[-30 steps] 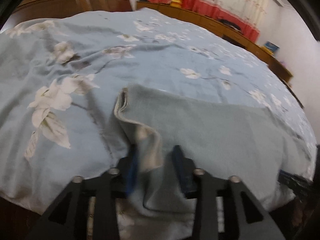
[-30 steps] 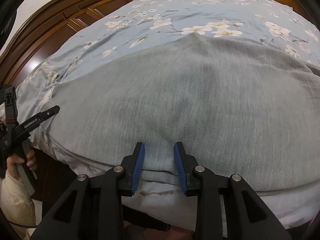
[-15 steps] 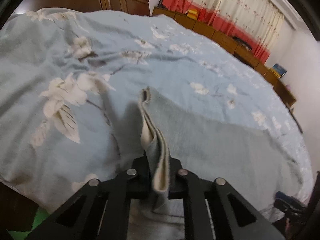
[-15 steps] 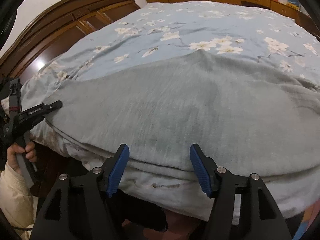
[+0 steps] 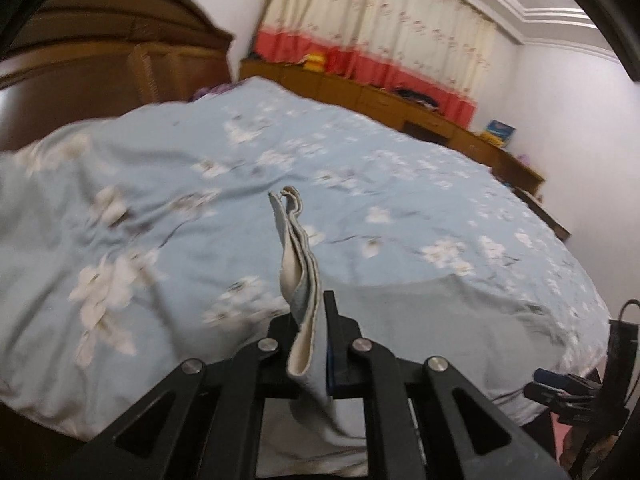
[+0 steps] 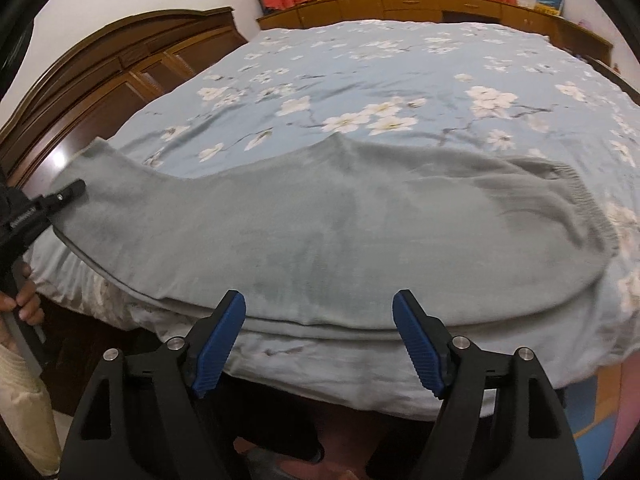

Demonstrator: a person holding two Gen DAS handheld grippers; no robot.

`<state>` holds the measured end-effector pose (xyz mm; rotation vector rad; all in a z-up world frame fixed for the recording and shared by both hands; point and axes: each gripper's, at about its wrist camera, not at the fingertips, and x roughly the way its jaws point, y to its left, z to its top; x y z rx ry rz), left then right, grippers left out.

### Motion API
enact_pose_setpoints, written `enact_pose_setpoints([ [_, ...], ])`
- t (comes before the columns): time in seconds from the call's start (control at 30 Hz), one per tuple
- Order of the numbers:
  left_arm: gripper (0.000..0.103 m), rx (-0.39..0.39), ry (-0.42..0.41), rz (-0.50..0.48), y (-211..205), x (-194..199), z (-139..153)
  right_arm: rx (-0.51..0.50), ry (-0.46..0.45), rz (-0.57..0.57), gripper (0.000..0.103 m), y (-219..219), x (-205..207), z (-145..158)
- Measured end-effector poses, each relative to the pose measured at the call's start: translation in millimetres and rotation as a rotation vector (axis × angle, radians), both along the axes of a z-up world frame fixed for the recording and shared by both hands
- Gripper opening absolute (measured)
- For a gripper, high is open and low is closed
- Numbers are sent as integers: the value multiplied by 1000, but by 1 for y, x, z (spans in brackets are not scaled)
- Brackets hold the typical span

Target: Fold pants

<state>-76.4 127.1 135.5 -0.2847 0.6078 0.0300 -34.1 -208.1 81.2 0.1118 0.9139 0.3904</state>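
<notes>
Grey-blue pants point(image 6: 320, 232) lie folded lengthwise across the near edge of the bed, waistband point(image 6: 576, 196) at the right, leg ends at the left. My left gripper point(image 5: 308, 320) is shut on the leg ends point(image 5: 298, 256) and holds them raised off the bed; it also shows at the left in the right wrist view point(image 6: 60, 198). My right gripper point(image 6: 320, 320) is open and empty, just off the near folded edge of the pants at mid-length.
The bed has a light blue floral cover point(image 6: 380, 72). A dark wooden headboard point(image 6: 120, 68) stands at the left. Low wooden cabinets point(image 6: 420, 6) and red-and-cream curtains point(image 5: 380, 40) run along the far wall. The bed edge drops off right below the grippers.
My left gripper shut on the leg ends and lifted them up off the bed. My right gripper opened wide, let go of the pants' edge and drew back a little.
</notes>
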Motion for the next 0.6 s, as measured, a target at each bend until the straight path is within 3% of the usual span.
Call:
enact_pose_setpoints([
  [0.13,7,-24,-40,-73,-24,8,20,22,-9,-42,77,-19,-5,7],
  [0.33,7,-1,-77,-168,-75,25,45,19,-16,-98,77,-43,-6,13],
  [0.5,7,-22,-64,-251,-120,49,45,-10,-19,-99,77,-54,3,8],
  [0.6,7,-39,-26,-305,-151,69,30,-36,-9,-98,78,-58,13,2],
])
